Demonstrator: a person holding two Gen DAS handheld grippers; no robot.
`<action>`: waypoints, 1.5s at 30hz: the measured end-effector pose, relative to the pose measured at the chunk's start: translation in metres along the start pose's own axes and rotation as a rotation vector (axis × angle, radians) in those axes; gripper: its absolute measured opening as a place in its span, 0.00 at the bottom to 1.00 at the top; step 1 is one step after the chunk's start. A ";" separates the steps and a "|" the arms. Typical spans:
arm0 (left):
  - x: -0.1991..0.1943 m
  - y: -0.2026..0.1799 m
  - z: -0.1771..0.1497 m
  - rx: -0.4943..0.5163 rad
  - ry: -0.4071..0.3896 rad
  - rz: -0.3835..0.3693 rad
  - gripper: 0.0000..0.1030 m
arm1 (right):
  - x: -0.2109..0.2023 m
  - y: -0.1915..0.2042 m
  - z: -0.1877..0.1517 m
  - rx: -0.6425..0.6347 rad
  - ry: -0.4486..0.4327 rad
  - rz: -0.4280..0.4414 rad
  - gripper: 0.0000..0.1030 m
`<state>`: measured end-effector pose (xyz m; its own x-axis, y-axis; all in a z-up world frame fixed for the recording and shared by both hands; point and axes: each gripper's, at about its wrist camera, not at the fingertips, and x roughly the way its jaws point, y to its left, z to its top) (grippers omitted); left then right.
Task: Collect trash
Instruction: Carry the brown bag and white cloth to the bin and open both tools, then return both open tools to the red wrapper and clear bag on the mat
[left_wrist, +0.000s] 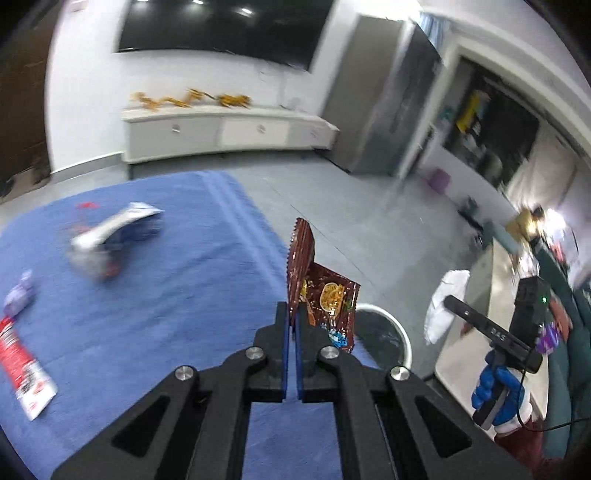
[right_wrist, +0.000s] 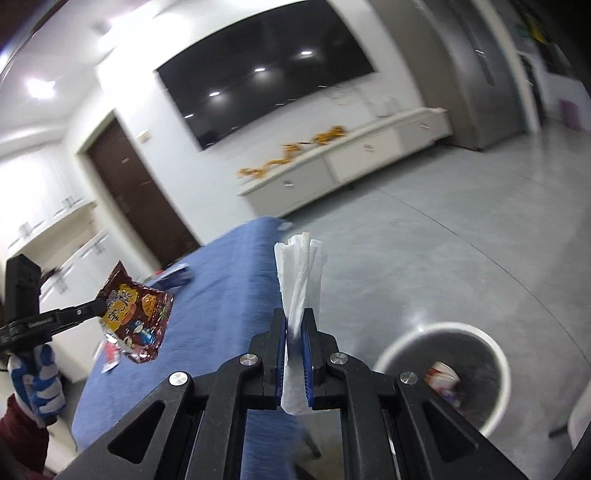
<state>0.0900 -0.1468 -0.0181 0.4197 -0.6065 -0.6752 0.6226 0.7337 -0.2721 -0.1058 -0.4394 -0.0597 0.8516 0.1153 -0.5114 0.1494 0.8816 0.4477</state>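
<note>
Your left gripper (left_wrist: 293, 317) clamps a brown wrapper (left_wrist: 325, 295); your right gripper (right_wrist: 294, 328) clamps a white tissue (right_wrist: 301, 266), both above the blue table (left_wrist: 166, 295)'s edge, near the bin (right_wrist: 498, 369). Three wrappers lie farther across it.

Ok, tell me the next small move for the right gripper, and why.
Probably carry the twisted white paper tissue over the round white wastebasket before opening: the right gripper is shut on it, but the basket sits lower right, not beneath it.
</note>
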 end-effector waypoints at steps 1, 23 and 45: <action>0.013 -0.013 0.003 0.024 0.019 -0.007 0.02 | -0.001 -0.015 -0.003 0.023 0.001 -0.032 0.08; 0.271 -0.198 -0.020 0.232 0.365 -0.025 0.40 | 0.041 -0.158 -0.049 0.288 0.138 -0.230 0.28; 0.152 -0.149 -0.001 0.196 0.041 0.141 0.55 | 0.006 -0.117 -0.041 0.216 0.093 -0.263 0.46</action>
<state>0.0610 -0.3481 -0.0811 0.4870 -0.4861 -0.7256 0.6775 0.7346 -0.0374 -0.1386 -0.5231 -0.1457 0.7219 -0.0526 -0.6899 0.4686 0.7709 0.4315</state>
